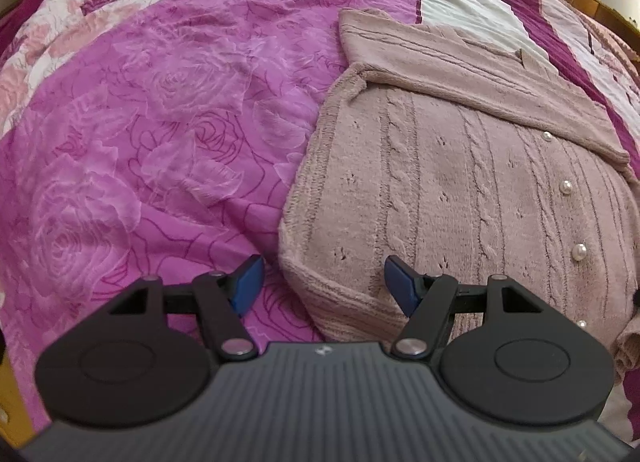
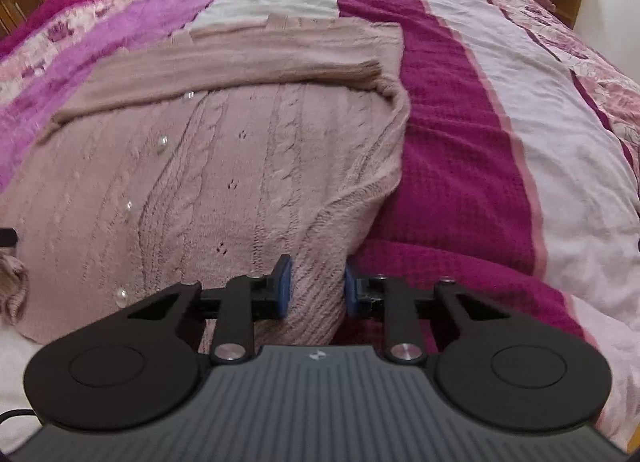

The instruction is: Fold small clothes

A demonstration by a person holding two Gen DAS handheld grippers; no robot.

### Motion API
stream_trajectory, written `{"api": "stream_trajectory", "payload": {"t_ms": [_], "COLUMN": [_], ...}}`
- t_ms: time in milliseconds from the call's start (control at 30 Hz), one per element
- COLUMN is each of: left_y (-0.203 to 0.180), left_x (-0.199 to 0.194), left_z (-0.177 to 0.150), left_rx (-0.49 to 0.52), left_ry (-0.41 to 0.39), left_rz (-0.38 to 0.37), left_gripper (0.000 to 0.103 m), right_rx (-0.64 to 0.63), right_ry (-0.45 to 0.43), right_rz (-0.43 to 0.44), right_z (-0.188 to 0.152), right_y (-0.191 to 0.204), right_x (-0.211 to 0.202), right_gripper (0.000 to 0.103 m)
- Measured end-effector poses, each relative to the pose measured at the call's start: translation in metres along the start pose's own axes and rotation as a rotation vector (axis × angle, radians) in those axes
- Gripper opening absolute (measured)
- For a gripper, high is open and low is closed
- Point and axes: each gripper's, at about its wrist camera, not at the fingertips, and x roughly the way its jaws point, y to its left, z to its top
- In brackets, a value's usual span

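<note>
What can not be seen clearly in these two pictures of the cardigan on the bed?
- Left wrist view: the near hem of the cardigan is hidden behind the left gripper.
- Right wrist view: the hem corner between the pads of the right gripper continues behind the gripper body.
- Both views: the lowest pearl buttons are cut off or partly hidden.
- The bedspread under the cardigan is covered.

A dusty-pink cable-knit cardigan (image 1: pixel 460 182) lies flat on the bed — pearl buttons (image 1: pixel 566 187) in a row down its front, both sleeves (image 2: pixel 224 66) folded across the chest, ribbed hem nearest, its right hem corner bunched up off the bed.
</note>
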Motion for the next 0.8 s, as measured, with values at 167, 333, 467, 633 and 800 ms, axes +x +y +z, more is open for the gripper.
{"api": "stream_trajectory", "payload": {"t_ms": [167,333,467,633,800], "left_y": [0.004,0.004,0.003,0.001,0.001], "left_x": [0.002,0.003,0.004,0.007,0.007], "left_z": [-0.001,-0.001,-0.001,0.000,-0.001], "left_rx": [-0.015,-0.007,0.002,0.011,0.019], "left_ry": [0.003,0.007,0.010,0.016,0.016], "left_rz": [-0.012,-0.013,-0.012,0.000,0.006], "left_gripper": [0.068,0.068,0.068,0.068,0.068], "right_rx": [0.021,0.039,0.090,0.153,-0.009], "right_ry": [0.008,0.068,0.076,0.023,0.040], "right_rz": [-0.014,-0.111,-0.103,-0.009,-0.021], "right_z": [-0.003,-0.015,-0.019,-0.007,-0.006], "right_y": [-0.025,-0.053,-0.073,-0.071,-0.041], "right_x": [-0.021,-0.028,-0.033,-0.033,-0.019], "right_gripper": [0.018,0.018,0.021,0.061,0.059]}}
